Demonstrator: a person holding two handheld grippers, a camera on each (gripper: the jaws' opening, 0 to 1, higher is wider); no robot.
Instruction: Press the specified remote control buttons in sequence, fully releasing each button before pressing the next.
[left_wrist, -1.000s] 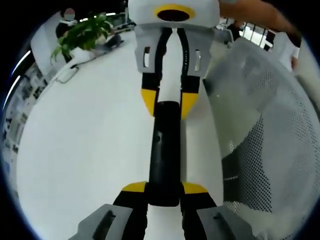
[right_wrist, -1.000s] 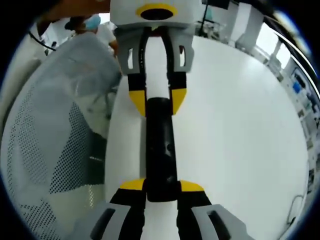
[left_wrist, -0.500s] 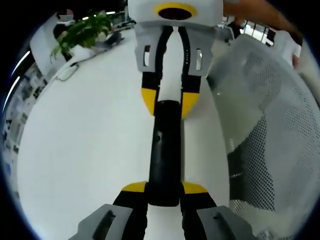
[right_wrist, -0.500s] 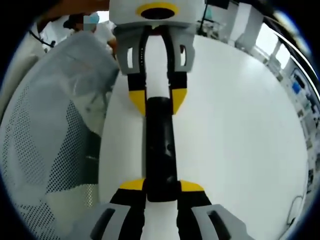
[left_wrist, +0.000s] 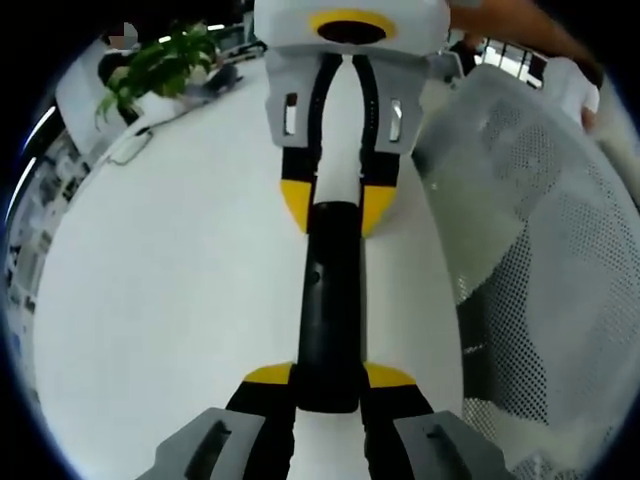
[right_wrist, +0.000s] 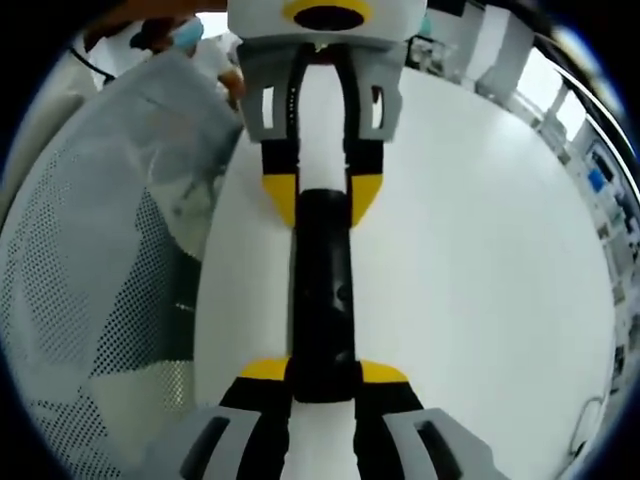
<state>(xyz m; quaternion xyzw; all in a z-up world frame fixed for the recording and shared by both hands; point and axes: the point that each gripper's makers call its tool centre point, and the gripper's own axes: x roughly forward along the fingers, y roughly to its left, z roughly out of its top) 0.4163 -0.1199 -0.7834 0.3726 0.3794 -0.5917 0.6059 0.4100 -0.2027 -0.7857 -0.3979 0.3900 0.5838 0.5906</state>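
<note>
A long black remote hangs over the white table, held end to end between the two grippers. In the left gripper view my left gripper is shut on the remote's near end, its yellow-tipped jaws on either side. The right gripper reaches in from the top and is shut on the far end. The right gripper view mirrors this: my right gripper clamps the near end of the remote, and the left gripper clamps the far end. A small button dot shows on the remote's side; its other buttons are hidden.
A white mesh chair back stands close on the right of the left gripper view, and the same chair back on the left of the right gripper view. A potted plant sits at the table's far edge. Open table lies on the other side.
Both views have shifted slightly with the hands, and the mesh chair back sits a little differently in them. Both grippers still hold the remote's ends.
</note>
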